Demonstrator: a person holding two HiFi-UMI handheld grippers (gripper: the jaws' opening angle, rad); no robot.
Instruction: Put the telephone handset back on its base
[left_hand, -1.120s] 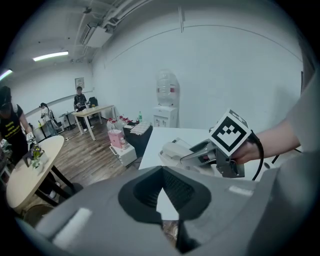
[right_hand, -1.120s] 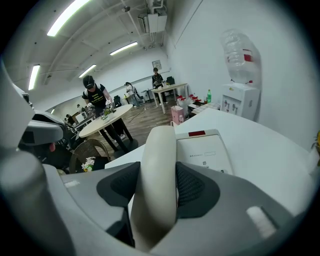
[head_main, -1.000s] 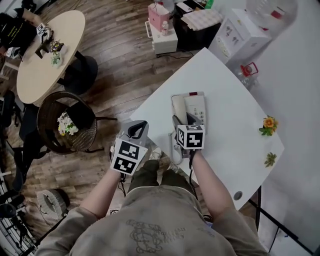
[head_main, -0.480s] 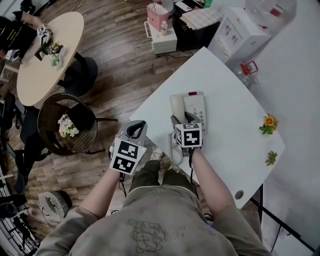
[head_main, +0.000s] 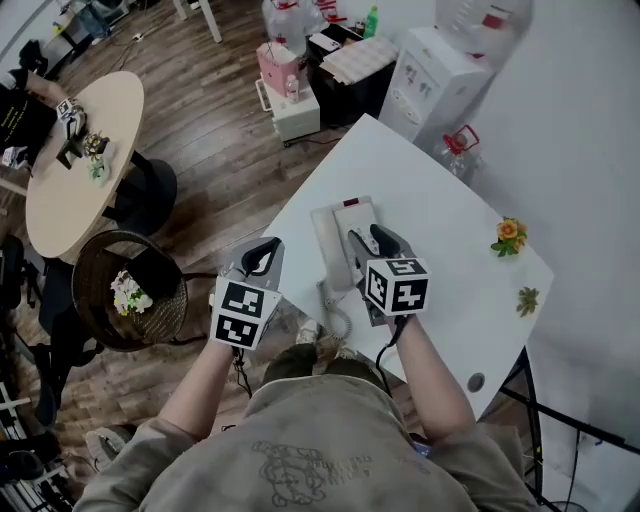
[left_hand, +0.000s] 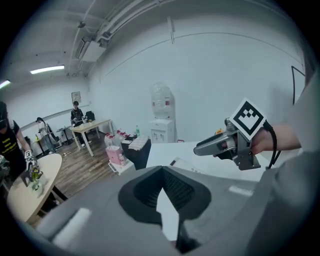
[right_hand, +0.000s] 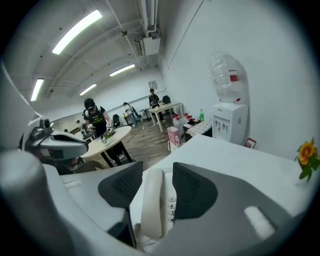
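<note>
White table (head_main: 452, 262) bears base (head_main: 356, 214) with handset (head_main: 326, 243) seated.

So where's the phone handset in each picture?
Head view: the handset lies in the middle of the picture on the white table, just left of the right gripper.
Left gripper view: I can't pick it out; that gripper's own body hides most of the table.
Right gripper view: low in the middle, seen between the open jaws.
Shared landmark: the water cooler beyond the table.
</note>
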